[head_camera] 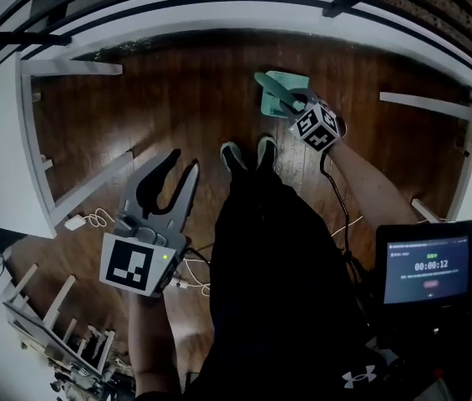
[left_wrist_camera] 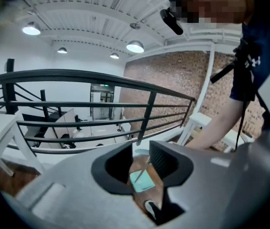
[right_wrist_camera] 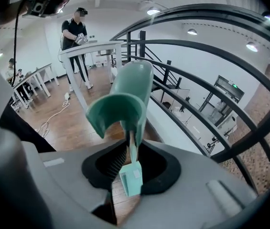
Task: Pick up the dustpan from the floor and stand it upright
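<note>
The green dustpan (head_camera: 284,90) stands on the wooden floor just ahead of the person's shoes, with its long handle rising toward me. In the right gripper view the pan (right_wrist_camera: 131,178) is seen far below and the handle's curved top end (right_wrist_camera: 120,109) sticks up past the jaws. My right gripper (head_camera: 296,111) (right_wrist_camera: 129,151) is shut on the handle's thin shaft. My left gripper (head_camera: 169,174) is held out to the left, well apart from the dustpan, open and empty. Through its jaws (left_wrist_camera: 142,168) I see the dustpan (left_wrist_camera: 142,180) and a shoe (left_wrist_camera: 151,209).
A white ledge with a black railing (head_camera: 219,11) curves round the far side. White table legs (head_camera: 68,69) stand at left and right. Cables and a white adapter (head_camera: 75,222) lie on the floor at left. A screen (head_camera: 428,261) hangs at lower right. Another person (right_wrist_camera: 77,37) stands far off.
</note>
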Action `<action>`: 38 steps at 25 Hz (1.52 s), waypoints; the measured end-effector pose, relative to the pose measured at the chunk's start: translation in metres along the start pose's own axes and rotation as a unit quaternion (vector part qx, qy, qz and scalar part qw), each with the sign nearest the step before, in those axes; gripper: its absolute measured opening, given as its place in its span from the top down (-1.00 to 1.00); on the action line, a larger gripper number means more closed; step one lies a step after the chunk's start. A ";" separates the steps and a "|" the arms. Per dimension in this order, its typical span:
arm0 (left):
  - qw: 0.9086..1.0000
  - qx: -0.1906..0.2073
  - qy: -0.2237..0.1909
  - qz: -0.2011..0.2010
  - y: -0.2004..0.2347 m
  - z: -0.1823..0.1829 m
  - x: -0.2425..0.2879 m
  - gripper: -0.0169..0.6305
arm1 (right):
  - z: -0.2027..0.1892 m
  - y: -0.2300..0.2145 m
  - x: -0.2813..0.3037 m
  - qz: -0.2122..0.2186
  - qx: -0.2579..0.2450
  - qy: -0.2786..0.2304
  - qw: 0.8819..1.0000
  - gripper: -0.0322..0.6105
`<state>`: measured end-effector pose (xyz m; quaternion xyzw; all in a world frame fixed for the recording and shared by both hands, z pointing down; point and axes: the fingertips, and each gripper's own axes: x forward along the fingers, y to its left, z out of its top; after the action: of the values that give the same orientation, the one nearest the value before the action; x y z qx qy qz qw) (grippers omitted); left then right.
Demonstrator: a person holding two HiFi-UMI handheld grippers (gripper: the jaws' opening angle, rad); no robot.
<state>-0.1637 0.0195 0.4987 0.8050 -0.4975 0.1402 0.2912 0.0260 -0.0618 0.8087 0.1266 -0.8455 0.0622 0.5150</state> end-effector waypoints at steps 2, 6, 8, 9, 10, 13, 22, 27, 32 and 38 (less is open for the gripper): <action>1.000 0.003 0.003 -0.012 -0.003 0.004 0.009 0.61 | -0.004 -0.001 -0.005 -0.001 0.006 0.004 1.000 0.65; 0.999 0.022 0.012 -0.036 -0.012 0.008 0.029 0.60 | -0.015 -0.004 -0.009 -0.004 0.002 0.009 1.000 0.64; 0.998 0.032 0.015 -0.047 -0.016 0.012 0.037 0.60 | -0.021 -0.007 -0.011 -0.009 0.011 0.009 1.000 0.65; 0.998 0.037 0.017 -0.051 -0.017 0.013 0.039 0.60 | -0.022 -0.008 -0.012 -0.010 0.015 0.009 1.000 0.65; 0.998 0.040 0.020 -0.054 -0.018 0.014 0.040 0.60 | -0.023 -0.009 -0.012 -0.011 0.017 0.008 1.000 0.64; 0.997 0.046 0.026 -0.056 -0.020 0.013 0.039 0.60 | -0.024 -0.009 -0.012 -0.013 0.018 0.004 1.000 0.65; 0.998 0.044 0.018 -0.042 -0.015 0.013 0.026 0.60 | -0.002 0.012 -0.001 -0.008 0.022 -0.020 1.000 0.65; 0.998 0.046 0.024 -0.036 -0.035 0.019 0.038 0.60 | -0.004 0.008 -0.004 0.008 0.022 -0.032 0.999 0.64; 0.998 0.045 0.037 -0.023 -0.070 0.035 0.077 0.60 | -0.025 -0.009 -0.019 0.031 0.015 -0.042 0.999 0.64; 0.998 0.048 0.032 -0.027 -0.079 0.039 0.084 0.60 | -0.039 -0.019 -0.037 0.026 0.040 -0.043 0.998 0.64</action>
<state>-0.0577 -0.0389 0.4851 0.8264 -0.4585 0.1813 0.2719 0.0809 -0.0647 0.7931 0.1275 -0.8666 0.1042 0.4710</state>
